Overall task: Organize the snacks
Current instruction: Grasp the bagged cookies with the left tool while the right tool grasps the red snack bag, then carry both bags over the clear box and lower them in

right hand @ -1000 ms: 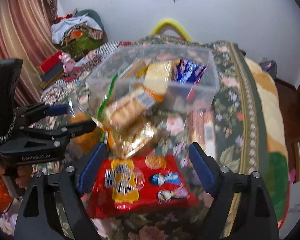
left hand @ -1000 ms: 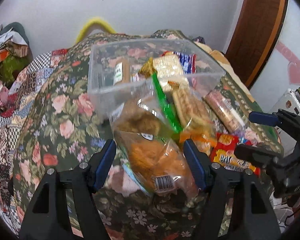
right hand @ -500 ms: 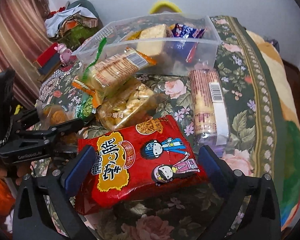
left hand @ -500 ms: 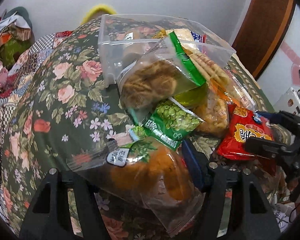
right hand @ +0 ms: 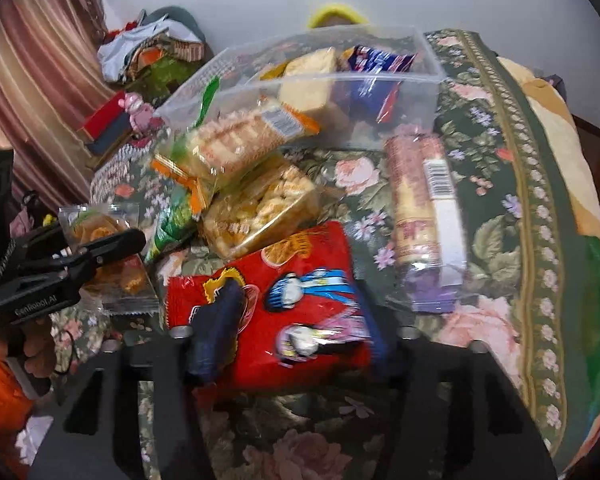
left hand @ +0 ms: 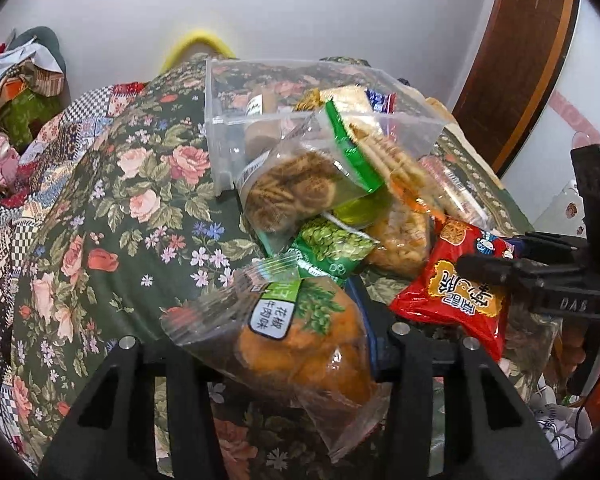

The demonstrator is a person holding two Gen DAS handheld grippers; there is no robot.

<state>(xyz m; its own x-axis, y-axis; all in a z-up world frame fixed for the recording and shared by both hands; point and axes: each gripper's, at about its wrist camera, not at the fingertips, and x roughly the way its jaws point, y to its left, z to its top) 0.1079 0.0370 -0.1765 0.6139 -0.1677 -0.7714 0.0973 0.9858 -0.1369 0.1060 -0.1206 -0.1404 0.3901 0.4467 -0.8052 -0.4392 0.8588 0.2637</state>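
Left wrist view first: nearest to us, our left gripper (left hand: 300, 344) is clamped on a clear bag of orange snacks (left hand: 300, 340) with a green-and-white label, its fingers pressed against both sides of the bag. Just past it lies a green pea packet (left hand: 332, 246), and above that a clear bag of brown biscuits (left hand: 296, 192) with a green zip strip leans on the near wall of the clear plastic bin (left hand: 224, 128). The whole heap sits on the floral bedspread (left hand: 112, 208), toward its right side as we look, with the bin farther back near the middle. From the right wrist view, our right gripper (right hand: 292, 332) is closed on the near end of the red snack bag (right hand: 292, 292), a blue finger pad (right hand: 220, 320) pressed over its left side. Beyond the red bag we see a golden bag of puffed bits (right hand: 260, 208), touching it, and on top of that a cracker pack (right hand: 240, 144) tilted against the bin's front wall. A long biscuit roll (right hand: 420, 204) lies just beside the red bag, toward the bedspread's right edge. Inside the bin, a pale cake bar (right hand: 312, 80) and a blue packet (right hand: 376, 68) show through the wall.
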